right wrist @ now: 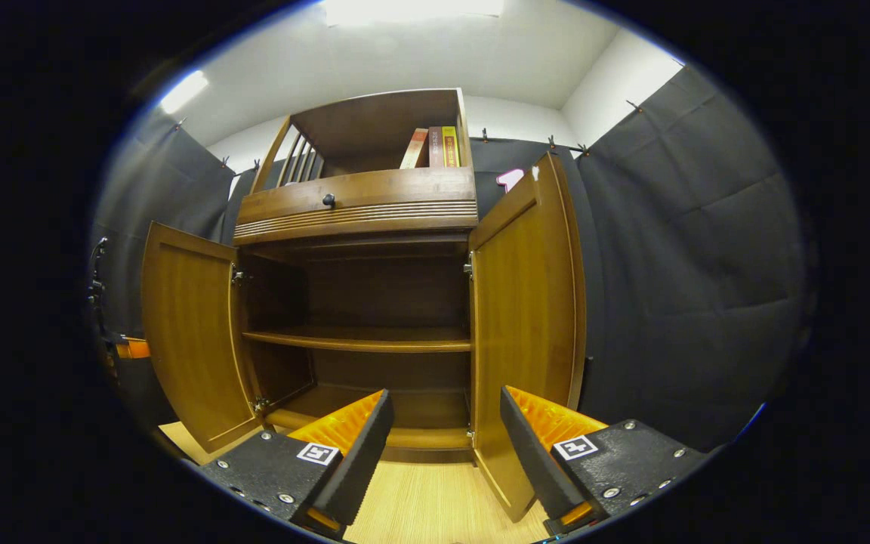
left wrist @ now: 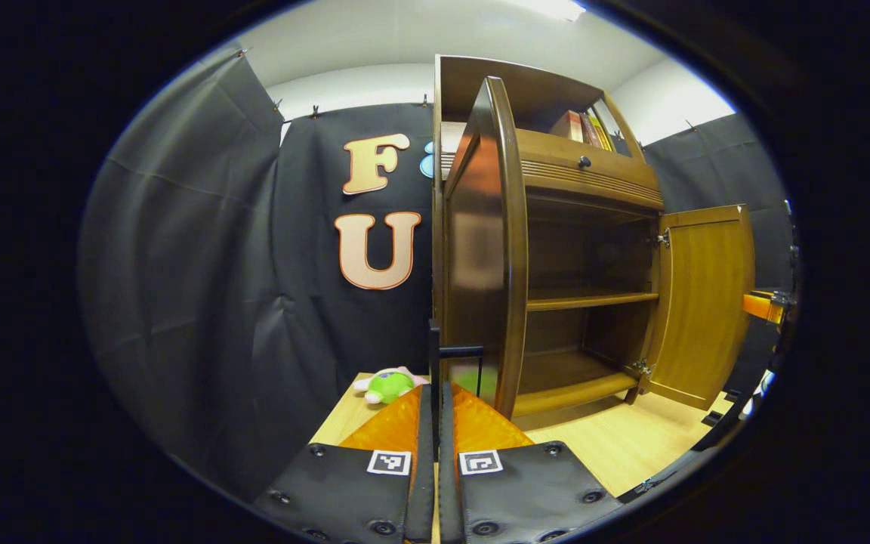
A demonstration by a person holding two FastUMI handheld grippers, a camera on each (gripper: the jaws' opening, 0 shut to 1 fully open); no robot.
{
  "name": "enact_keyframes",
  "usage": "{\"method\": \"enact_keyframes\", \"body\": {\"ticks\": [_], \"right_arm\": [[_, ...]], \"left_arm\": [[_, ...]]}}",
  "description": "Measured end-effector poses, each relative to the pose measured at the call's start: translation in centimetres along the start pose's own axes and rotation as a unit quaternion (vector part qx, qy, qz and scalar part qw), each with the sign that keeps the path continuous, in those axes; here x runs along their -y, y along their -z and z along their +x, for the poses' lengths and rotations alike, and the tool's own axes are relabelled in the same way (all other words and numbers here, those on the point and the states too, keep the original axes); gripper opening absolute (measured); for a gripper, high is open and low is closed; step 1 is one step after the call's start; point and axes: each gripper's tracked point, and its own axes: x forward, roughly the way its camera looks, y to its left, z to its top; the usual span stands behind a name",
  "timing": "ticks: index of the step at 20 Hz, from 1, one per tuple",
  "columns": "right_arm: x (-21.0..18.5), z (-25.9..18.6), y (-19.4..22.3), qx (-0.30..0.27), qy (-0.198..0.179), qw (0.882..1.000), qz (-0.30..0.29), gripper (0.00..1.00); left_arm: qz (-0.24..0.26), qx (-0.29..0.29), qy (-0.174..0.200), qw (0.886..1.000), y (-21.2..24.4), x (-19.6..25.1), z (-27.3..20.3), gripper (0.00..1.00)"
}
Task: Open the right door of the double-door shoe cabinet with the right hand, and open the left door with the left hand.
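Closed tight, the left claw (left wrist: 435, 393) sits right at the bottom of the left gripper view with its fingers pressed together on the dark bar handle (left wrist: 456, 352) of the left door (left wrist: 484, 249). Big picture now: the shoe cabinet (right wrist: 359, 204) stands wide open on the pale wooden bench (right wrist: 435, 499), both doors swung out, bare shelves (right wrist: 359, 338) showing inside. That left door stands edge-on just ahead of the left claw, its long axis upright, swung out towards the camera. Over in the right gripper view, the right claw (right wrist: 446, 412) is spread wide and holding nothing, with the right door (right wrist: 529, 325) just ahead and slightly to its right, also upright and clear of the fingers. By my reading both doors are open and the job looks about done; letting go of the handle seems to be what's left. Small stuff: books (right wrist: 431, 147) up top, a drawer knob (right wrist: 328, 200), and a green plush toy (left wrist: 390, 384) beside the cabinet.
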Motion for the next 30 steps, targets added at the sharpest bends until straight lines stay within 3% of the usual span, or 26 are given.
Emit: {"method": "enact_keyframes", "body": {"ticks": [4,7,10,15,21,22,23,24,25,28,29,30], "right_arm": [[-0.2,0.0,0.1,-0.001,-0.004,1.0,-0.001,0.99],[-0.1,0.1,0.3,-0.004,-0.003,1.0,-0.003,0.99],[-0.3,0.3,0.4,-0.006,-0.004,1.0,-0.004,0.99],[-0.6,0.4,0.2,-0.004,-0.007,1.0,-0.003,0.99],[0.2,0.7,0.1,-0.007,-0.005,1.0,-0.003,0.99],[0.3,0.7,0.1,-0.007,-0.004,1.0,-0.003,0.99],[0.6,0.7,0.0,-0.006,-0.003,1.0,-0.005,0.88],[0.9,0.8,-0.1,-0.006,0.0,1.0,-0.006,0.99],[1.2,0.7,-0.2,-0.005,0.002,1.0,-0.006,0.88],[1.8,0.7,-0.7,-0.003,0.005,1.0,-0.005,0.88],[1.8,0.7,-1.0,-0.001,0.006,1.0,-0.005,0.99],[1.9,0.6,-1.1,0.0,0.005,1.0,-0.007,0.88]], "left_arm": [[-0.005,-0.003,-0.002,1.0,0.3,-0.6,-0.5,0.1],[0.001,0.002,-0.044,0.999,0.0,-3.3,-1.4,0.07],[-0.029,0.006,-0.046,0.999,-0.6,-3.2,-2.9,0.07],[-0.008,0.019,-0.04,0.999,-2.7,-0.3,-4.9,0.07],[0.001,0.028,-0.002,1.0,-4.7,5.9,-5.3,0.07],[0.008,0.032,0.0,0.999,-5.1,6.5,-5.1,0.14],[0.014,0.035,0.0,0.999,-5.4,7.1,-4.7,0.19],[0.017,0.037,0.001,0.999,-5.7,7.7,-4.3,0.25],[0.017,0.038,-0.003,0.999,-6.0,8.2,-4.1,0.25],[0.014,0.046,-0.006,0.999,-7.2,10.0,-3.0,0.47],[0.017,0.046,-0.008,0.999,-7.5,10.3,-2.6,0.54],[0.02,0.051,-0.009,0.998,-7.9,10.7,-2.3,0.57]]}}
